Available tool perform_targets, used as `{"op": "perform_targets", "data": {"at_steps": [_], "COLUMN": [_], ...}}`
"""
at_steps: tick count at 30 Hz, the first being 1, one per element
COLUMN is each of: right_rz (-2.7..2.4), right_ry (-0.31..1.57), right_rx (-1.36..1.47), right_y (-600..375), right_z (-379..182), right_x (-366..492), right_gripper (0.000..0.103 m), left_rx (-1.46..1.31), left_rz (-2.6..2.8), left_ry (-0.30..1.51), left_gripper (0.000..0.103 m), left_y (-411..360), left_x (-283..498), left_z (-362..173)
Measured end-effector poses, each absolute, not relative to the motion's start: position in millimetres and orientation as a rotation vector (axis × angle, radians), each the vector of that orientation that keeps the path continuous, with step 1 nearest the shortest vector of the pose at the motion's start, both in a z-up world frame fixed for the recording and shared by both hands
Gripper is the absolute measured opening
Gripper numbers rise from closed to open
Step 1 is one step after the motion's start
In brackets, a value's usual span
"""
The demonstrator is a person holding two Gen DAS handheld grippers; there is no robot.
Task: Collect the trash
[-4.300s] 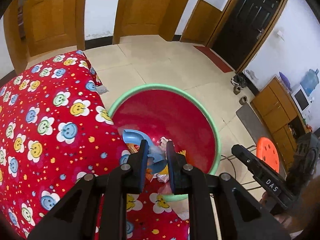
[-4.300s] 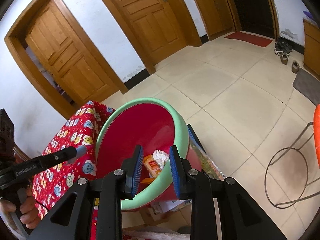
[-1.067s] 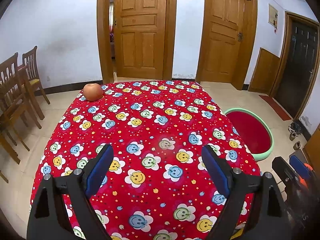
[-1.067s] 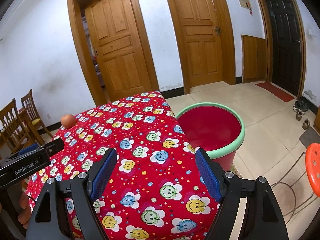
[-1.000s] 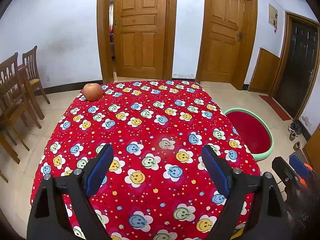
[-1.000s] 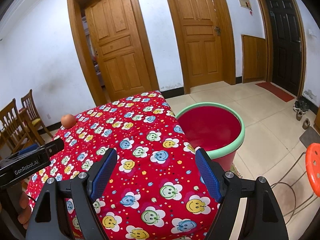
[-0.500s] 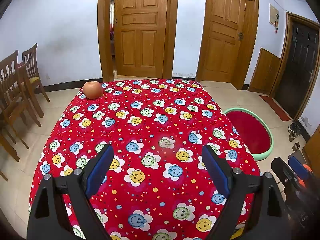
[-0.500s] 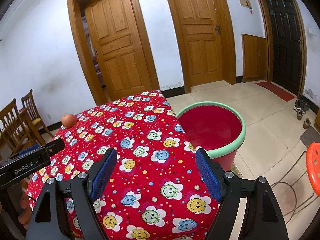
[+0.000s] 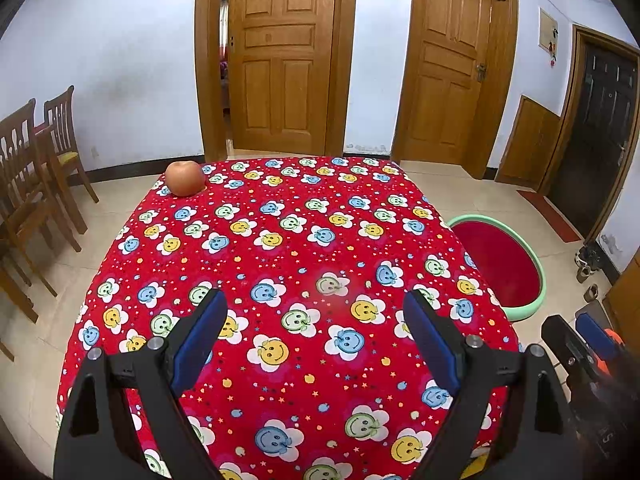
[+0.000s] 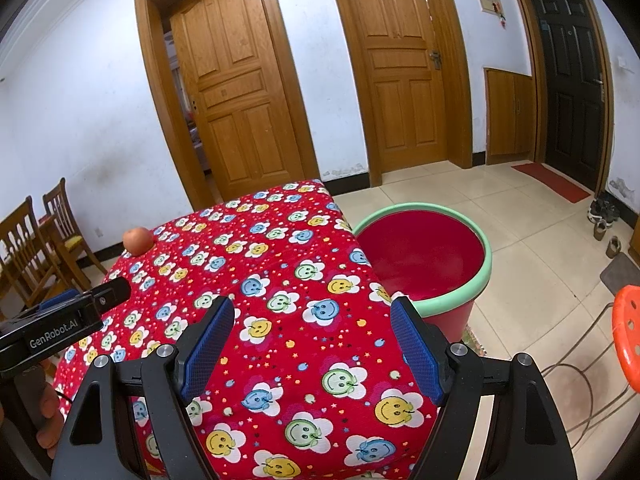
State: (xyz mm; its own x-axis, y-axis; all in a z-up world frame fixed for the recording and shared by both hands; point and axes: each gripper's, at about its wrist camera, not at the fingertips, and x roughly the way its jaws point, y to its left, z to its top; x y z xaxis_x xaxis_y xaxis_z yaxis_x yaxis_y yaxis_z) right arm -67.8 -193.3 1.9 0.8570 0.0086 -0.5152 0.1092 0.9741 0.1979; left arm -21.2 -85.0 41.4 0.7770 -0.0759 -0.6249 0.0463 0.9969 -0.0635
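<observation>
A red bin with a green rim (image 9: 524, 280) stands on the floor at the right edge of the table; it also shows in the right wrist view (image 10: 456, 236), and its contents are hidden. The table wears a red smiley-flower cloth (image 9: 288, 248), also in the right wrist view (image 10: 280, 280). No trash shows on it. My left gripper (image 9: 316, 340) is open and empty above the near part of the cloth. My right gripper (image 10: 312, 346) is open and empty above the table's near right corner, beside the bin.
An apple (image 9: 185, 178) sits at the far left corner of the table, also in the right wrist view (image 10: 137, 241). Wooden chairs (image 9: 36, 168) stand to the left. An orange stool (image 10: 626, 328) stands on the tiled floor at right. Wooden doors line the back wall.
Since 4.3 s ago both grippers have opened and pulled back from over the bin to above the table. In the last second almost nothing has moved.
</observation>
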Motion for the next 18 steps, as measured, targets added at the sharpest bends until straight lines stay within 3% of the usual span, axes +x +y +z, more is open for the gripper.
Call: {"op": "perform_targets", "data": {"at_steps": [18], "right_rz": [-0.052], "right_ry": [0.537], "right_rx": [0.224], "right_y": [-191.7], "right_z": [0.7], "right_x": [-67.9], "right_gripper": [0.081], "left_rx": [-0.049], "left_rz": [-0.066], "left_ry": [0.677], "left_gripper": [0.089], "left_y": [-85.4], "left_x": [-22.3], "left_z": [40.8]}}
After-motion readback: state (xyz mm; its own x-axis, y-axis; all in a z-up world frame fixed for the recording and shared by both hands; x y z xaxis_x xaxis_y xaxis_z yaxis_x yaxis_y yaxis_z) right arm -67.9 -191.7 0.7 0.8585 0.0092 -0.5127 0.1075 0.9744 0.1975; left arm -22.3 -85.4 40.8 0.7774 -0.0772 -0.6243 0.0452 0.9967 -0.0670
